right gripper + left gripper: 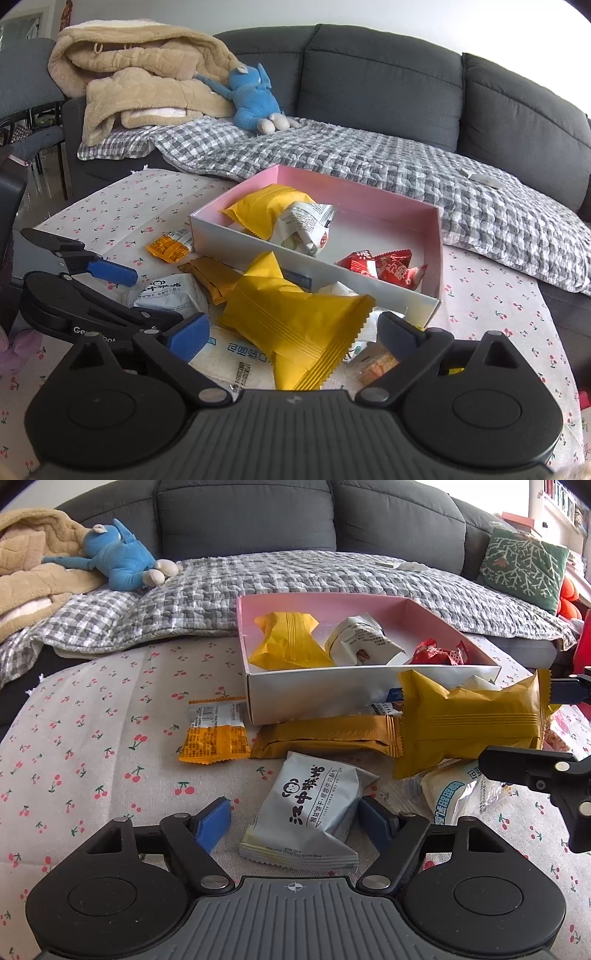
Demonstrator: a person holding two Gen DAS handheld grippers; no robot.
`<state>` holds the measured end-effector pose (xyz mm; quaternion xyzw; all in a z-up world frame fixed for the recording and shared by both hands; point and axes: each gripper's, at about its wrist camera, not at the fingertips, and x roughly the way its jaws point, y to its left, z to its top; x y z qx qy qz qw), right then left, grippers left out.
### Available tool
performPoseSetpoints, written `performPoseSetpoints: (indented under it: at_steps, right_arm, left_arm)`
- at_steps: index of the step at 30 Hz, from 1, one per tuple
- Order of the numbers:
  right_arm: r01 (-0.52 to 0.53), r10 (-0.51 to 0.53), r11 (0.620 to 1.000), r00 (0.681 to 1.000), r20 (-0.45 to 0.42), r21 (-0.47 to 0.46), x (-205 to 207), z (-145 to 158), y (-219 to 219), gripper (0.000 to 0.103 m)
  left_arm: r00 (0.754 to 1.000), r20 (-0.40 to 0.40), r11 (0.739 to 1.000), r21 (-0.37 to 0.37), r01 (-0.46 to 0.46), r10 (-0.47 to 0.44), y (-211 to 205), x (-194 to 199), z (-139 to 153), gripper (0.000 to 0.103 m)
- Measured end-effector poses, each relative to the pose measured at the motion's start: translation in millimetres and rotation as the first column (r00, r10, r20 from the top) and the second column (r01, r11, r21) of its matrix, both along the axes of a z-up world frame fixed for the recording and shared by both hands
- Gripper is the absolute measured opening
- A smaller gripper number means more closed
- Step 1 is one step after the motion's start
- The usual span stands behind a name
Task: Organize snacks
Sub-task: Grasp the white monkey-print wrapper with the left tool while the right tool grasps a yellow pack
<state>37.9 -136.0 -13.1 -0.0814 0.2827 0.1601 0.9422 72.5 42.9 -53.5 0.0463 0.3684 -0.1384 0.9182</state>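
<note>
A pink-lined box [369, 685] [258, 243] on the cherry-print cloth holds a yellow pack [288, 638], a white pack [364, 640] and red candies [439, 653]. My left gripper [295, 819] is open around a grey-white monkey-logo snack pack [306, 812] lying on the cloth; it also shows in the right wrist view [168, 291]. My right gripper [291, 336] is open, with a yellow pack [295, 325] [469, 720] between its fingers; whether they touch it I cannot tell.
Loose on the cloth: an orange pack [214, 731], a flat yellow pack [325, 734], a white-blue pack [454, 797]. Behind is a grey sofa [258, 517] with checked quilt, blue plush toy [118, 557], beige blanket [140, 85] and green cushion [524, 565].
</note>
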Motion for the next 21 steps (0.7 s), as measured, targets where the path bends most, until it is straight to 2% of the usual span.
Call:
performPoseSetpoints:
  at_steps: [5,13,21]
  right_arm:
    - [-0.001,0.001,1.000,1.000,-0.008,0.003,3.4,-1.9,2.0,0.081]
    - [0.005,-0.004,1.000,1.000,-0.011,0.028,2.6,0.4,-0.9,0.067]
    - [-0.014,0.019,0.997,0.998,-0.057,0.075,3.6,0.9,-0.4,0.055]
  left_arm:
    - [1.000,-0.002,1.000,-0.003,-0.001,0.001,-2.1,1.2,1.4,0.058]
    - [0.999,-0.007,0.999,-0.004,-0.031,0.031,-0.5,1.1,3.4,0.049]
    - [0.999,-0.015,0.999,-0.008,-0.039,0.039,-0.1,0.3,4.1,0.046]
